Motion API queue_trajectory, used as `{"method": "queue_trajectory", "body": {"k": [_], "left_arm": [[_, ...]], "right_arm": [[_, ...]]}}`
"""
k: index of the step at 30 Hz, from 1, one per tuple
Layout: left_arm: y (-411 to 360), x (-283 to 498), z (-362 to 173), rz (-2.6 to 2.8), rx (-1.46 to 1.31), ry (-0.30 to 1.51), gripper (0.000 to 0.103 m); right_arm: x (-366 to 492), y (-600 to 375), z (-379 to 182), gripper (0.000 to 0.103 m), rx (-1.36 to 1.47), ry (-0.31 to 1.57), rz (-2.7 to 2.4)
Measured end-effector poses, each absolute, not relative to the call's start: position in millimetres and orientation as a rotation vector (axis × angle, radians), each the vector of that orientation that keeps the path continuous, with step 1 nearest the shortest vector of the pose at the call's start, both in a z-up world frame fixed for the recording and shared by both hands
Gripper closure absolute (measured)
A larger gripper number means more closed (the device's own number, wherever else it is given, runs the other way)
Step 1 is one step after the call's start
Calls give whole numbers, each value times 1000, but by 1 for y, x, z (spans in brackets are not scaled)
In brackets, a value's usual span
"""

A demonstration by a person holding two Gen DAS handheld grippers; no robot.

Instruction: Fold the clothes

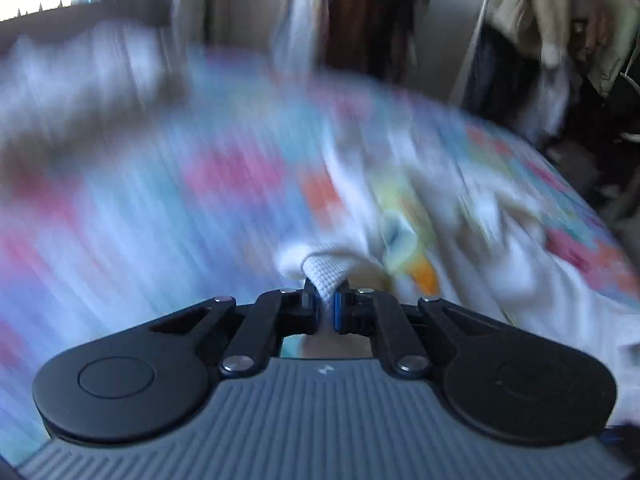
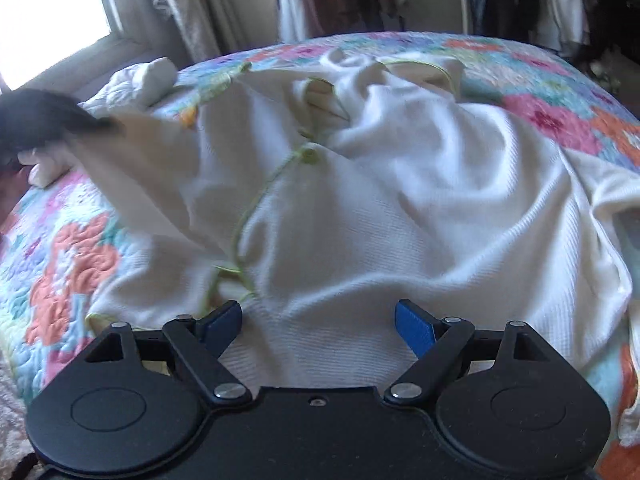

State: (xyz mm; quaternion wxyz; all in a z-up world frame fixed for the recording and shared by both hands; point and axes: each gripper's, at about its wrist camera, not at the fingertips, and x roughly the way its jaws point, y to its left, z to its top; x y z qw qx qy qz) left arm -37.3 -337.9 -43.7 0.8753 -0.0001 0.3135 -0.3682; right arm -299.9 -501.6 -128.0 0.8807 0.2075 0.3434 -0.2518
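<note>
Clamped tight, the fingers of the left gripper pinched a fold of the white garment, the waffle-knit cloth bunching up out of the narrow slot between the blue pads. Across the bed, the right gripper stood wide apart, its blue fingers spread with nothing pressed between them; they hung just over the near hem of the same garment, and I could not tell whether the tips brushed the cloth.

That garment was soft cream-white with a fine ribbed or waffle weave, trimmed along its edges in thin lime-green stitching, with one small green button near the middle. It lay crumpled and rumpled in loose ridges across most of the bed, one corner drawn out taut toward the left, where a dark blurred shape met it.

Beneath it spread a quilted bedspread, puffy and stitched in swirls, patterned with coral, pink and teal flowers. Small white bundles of cloth sat by the far left edge, near the bright window. From the left gripper's side most of the quilt was smeared by blur.
</note>
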Motion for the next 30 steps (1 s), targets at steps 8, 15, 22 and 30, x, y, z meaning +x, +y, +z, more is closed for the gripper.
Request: {"method": "queue_trajectory", "body": {"k": [8,15,22,30], "left_arm": [[-297,-32,-58,-488,82,743,96],[-316,-37,-74,-550,177,869,73],[-307,-92,-23,-702,168,596,58],[-359,-159,-59,-1019,424,671,49]], "right_arm": [[-302,-504,-133,16,470,748,-538],[-316,-508,-127,16,480,770,-593],[-337,-464,-87,16,296,692,-547],[-310,-432,-109,17,191,763,-377]]}}
